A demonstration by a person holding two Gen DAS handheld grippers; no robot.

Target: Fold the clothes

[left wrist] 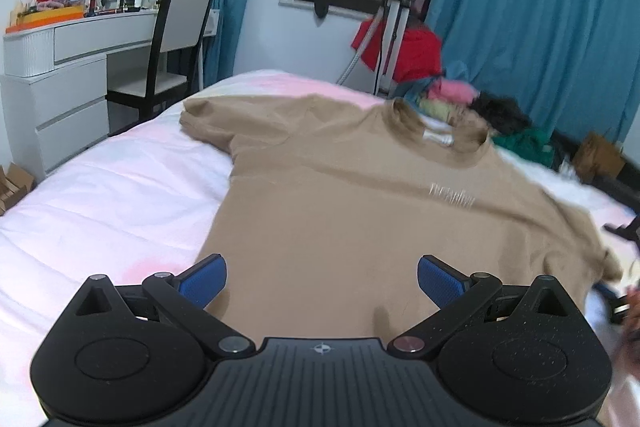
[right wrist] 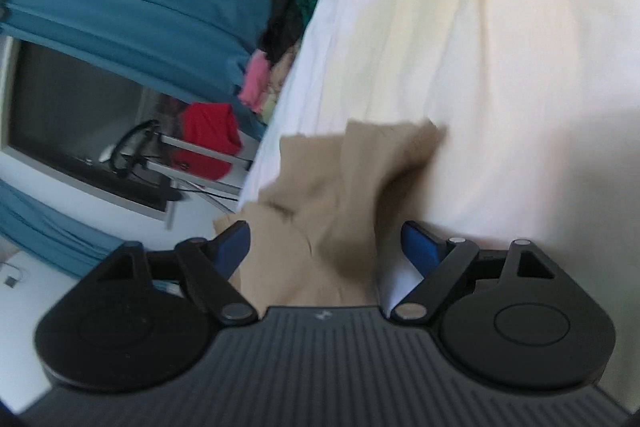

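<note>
Left wrist view: the left hand-held gripper (left wrist: 322, 281) hangs with its blue pads spread wide and nothing between them, poised over the lower part of the tan T-shirt (left wrist: 340, 195); the shirt lies spread face-up on the bed (left wrist: 100, 195), collar toward the far side, one sleeve reaching out toward the bed's far left corner, the other falling toward the right edge, where it is blurred; the shirt's left side edge runs straight down toward the left pad, and beyond it a broad strip of bare white sheet stays open to the left; a pile of clothes (left wrist: 480, 107) crowds the far right corner, just past the collar. Right wrist view, tilted: the right hand-held gripper (right wrist: 326, 249) also stands wide, with a bunched sleeve end of the shirt lying in the gap, not pinched; bare sheet stretches ahead and to the right of that ragged edge.
</note>
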